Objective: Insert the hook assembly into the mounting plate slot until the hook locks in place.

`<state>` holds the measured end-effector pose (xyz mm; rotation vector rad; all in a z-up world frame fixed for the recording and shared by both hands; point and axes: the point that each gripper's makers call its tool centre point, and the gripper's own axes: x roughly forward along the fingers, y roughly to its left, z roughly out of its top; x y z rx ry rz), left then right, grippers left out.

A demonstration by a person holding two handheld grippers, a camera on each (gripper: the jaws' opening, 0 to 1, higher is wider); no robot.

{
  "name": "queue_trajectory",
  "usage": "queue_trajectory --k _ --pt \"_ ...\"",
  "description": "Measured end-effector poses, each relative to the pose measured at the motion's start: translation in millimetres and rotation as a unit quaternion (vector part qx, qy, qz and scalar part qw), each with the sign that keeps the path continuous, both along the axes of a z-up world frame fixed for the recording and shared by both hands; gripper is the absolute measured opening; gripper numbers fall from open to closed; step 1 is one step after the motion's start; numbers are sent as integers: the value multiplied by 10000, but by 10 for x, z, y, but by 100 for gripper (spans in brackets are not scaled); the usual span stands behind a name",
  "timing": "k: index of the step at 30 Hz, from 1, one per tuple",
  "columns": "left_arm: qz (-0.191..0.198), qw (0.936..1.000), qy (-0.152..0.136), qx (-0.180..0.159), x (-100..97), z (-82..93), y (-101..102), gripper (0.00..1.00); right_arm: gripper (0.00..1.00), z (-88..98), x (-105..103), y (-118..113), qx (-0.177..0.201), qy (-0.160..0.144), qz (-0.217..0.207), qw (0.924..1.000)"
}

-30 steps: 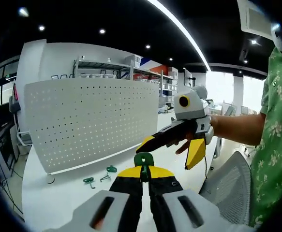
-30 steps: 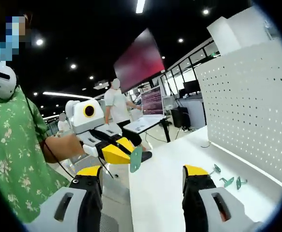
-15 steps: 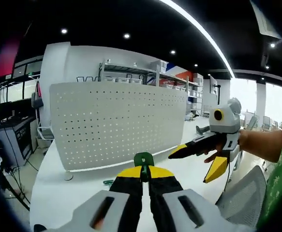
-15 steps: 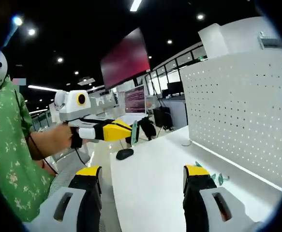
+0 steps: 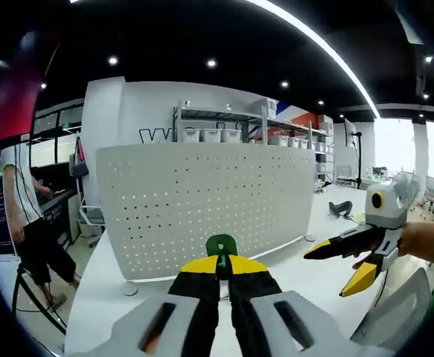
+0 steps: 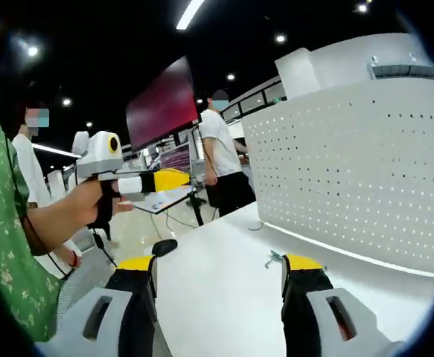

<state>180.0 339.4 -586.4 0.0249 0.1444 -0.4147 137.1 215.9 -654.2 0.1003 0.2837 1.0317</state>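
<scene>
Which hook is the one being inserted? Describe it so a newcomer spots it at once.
Start at the big white perforated board standing on the white table. In front of it, the left gripper has its yellow-tipped fingers shut on a small green hook, raised above the table. The other green hooks lie loose on the table near the board's foot.

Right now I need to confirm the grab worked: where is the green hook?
In the left gripper view, the green hook sits clamped at the tips of the left gripper, low and central, in front of the white perforated mounting plate.
</scene>
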Motion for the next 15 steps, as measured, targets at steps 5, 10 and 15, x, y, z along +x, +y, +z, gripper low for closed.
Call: queue_trajectory --k 5,10,15 --pt "165 9997 -170 61 188 163 76 3 69 -68 3 -46 -38 32 -126 9999" --pt "309 9991 -282 91 382 299 168 3 69 -75 21 -90 -36 14 -201 9998" --pt "426 9983 -370 125 582 421 262 3 70 -117 19 -109 -84 60 -222 9997"
